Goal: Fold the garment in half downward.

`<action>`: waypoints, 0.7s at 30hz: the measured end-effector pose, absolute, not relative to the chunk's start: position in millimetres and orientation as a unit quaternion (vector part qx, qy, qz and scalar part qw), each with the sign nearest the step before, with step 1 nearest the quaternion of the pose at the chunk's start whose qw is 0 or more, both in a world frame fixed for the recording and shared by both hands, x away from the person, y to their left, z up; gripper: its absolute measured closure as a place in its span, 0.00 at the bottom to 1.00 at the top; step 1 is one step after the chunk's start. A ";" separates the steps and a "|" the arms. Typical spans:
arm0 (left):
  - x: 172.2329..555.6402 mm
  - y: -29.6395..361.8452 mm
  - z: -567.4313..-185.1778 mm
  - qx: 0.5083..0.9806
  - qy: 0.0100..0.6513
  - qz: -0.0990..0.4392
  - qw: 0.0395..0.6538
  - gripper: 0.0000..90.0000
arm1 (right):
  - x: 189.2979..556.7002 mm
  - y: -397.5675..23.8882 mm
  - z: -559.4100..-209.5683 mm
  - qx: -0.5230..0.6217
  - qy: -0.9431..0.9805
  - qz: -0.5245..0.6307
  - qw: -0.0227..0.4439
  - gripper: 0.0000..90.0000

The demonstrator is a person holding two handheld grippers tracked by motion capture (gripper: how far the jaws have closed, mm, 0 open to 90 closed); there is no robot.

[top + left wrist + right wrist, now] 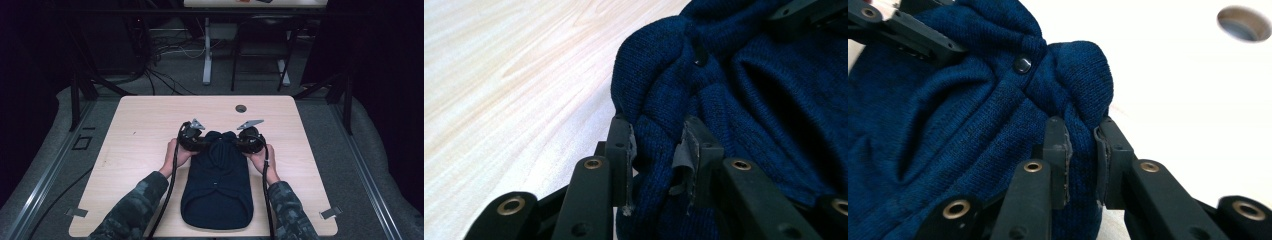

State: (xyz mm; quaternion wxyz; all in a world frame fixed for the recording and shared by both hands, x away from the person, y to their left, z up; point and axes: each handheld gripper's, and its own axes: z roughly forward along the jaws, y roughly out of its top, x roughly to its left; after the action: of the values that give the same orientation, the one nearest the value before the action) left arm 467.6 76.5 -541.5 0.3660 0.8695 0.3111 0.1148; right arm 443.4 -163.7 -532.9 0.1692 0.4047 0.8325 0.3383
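While both claws pinch the far end of the navy knit garment [217, 180], a fold looks to be starting.

Left claw [658, 150] is clamped on a bunch of knit at the far-left corner; right claw [1082, 150] is clamped on the far-right corner, fabric squeezed between each pair of jaws. Garment lies at the centre-near part of the wooden surface [140, 125], its near hem close to the near edge, its far end puckered up. Likely next: lift both corners evenly and carry them toward the near hem, keeping the tension matched so the knit doesn't skew.
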 end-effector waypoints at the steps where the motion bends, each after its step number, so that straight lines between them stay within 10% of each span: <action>1: 467.6 76.5 -541.5 0.870 0.311 0.115 0.366 0.77 | 443.4 -163.7 -532.9 0.405 0.833 0.338 0.169 0.86; 21: 450.4 89.2 -515.2 0.871 0.279 0.101 0.391 0.77 | 409.5 -163.6 -500.5 0.332 0.844 0.366 0.208 0.87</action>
State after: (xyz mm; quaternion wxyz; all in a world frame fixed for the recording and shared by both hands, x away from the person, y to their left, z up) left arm 450.4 89.2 -515.2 0.3907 0.8714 0.2788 0.1014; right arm 409.5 -163.6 -500.5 0.2081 0.3323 0.8438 0.3664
